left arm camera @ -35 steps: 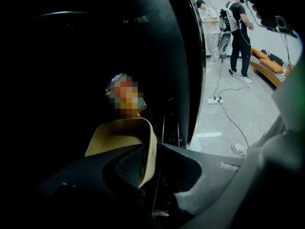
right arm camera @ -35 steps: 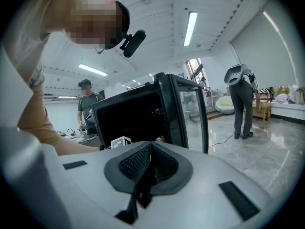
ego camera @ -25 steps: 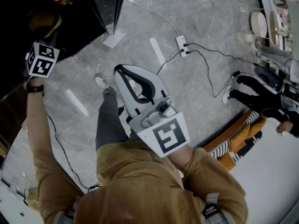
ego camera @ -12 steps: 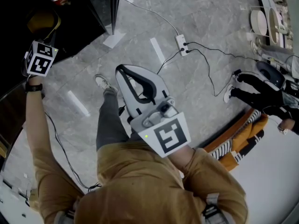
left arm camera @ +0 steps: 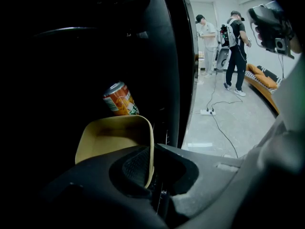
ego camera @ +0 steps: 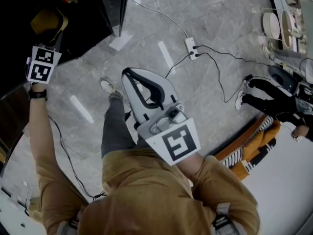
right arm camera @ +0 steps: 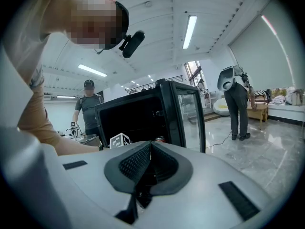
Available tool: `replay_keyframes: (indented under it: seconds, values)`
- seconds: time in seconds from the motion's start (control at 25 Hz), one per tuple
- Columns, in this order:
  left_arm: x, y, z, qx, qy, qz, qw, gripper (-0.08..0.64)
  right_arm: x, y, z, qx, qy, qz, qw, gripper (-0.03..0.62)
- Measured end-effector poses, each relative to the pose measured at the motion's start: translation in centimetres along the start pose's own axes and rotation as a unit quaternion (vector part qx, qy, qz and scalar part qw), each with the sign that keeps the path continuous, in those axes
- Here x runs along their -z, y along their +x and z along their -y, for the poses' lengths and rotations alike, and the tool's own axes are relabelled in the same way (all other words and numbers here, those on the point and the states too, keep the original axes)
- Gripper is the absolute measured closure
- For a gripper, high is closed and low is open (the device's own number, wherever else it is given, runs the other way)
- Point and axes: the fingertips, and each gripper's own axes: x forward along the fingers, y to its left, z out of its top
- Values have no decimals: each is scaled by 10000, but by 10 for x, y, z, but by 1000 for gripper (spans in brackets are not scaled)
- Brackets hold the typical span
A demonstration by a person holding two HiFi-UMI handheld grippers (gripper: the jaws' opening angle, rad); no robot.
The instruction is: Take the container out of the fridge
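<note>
The left gripper (left arm camera: 151, 168) pinches the right wall of the yellow container (left arm camera: 112, 135) between its jaws, inside the dark fridge (left arm camera: 164, 56) just in front of an orange can (left arm camera: 119, 99). Compared with a second ago, its marker cube (ego camera: 41, 65) sits slightly nearer the person and more of the container shows. The right gripper (right arm camera: 150, 144) hangs at chest height, unmoved, with its jaws together and nothing between them.

One container (left arm camera: 110, 136), one can (left arm camera: 119, 99), one fridge (right arm camera: 169, 112), one power strip (ego camera: 190, 47), and two grippers: the left gripper (left arm camera: 149, 178) and the right gripper (right arm camera: 149, 149).
</note>
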Motion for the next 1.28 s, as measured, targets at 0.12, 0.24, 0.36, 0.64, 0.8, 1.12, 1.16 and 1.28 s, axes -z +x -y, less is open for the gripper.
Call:
replay_keyframes:
  seconds: [0.12, 0.24, 0.36, 0.64, 0.8, 1.12, 1.16, 1.28]
  values:
    - [-5, -4, 5, 17, -57, 119, 9999, 545, -1, 1, -2, -29, -37, 15, 10000, 589]
    - [-15, -14, 17, 20, -204, 348, 9992, 545, -7, 1, -4, -59, -58, 63, 9999, 589]
    - [-19, -22, 30, 38, -315, 538, 9980, 545, -15, 5, -12, -137, -92, 140, 9998, 589]
    - [-32, -46, 40, 68, -478, 775, 9958, 545, -37, -2, -25, -237, -229, 274, 9991, 589]
    - [-33, -63, 42, 35, -489, 833, 9953, 545, -47, -9, -39, -305, -298, 323, 9986, 589]
    - [-31, -97, 68, 194, -759, 955, 9923, 546, -84, -33, -74, -477, -457, 568, 9962, 589]
    - [-33, -102, 72, 212, -798, 991, 9916, 546, -88, -35, -78, -506, -482, 594, 9958, 589]
    - [-40, -123, 86, 236, -850, 1066, 9904, 546, -100, -51, -94, -599, -530, 694, 9944, 589]
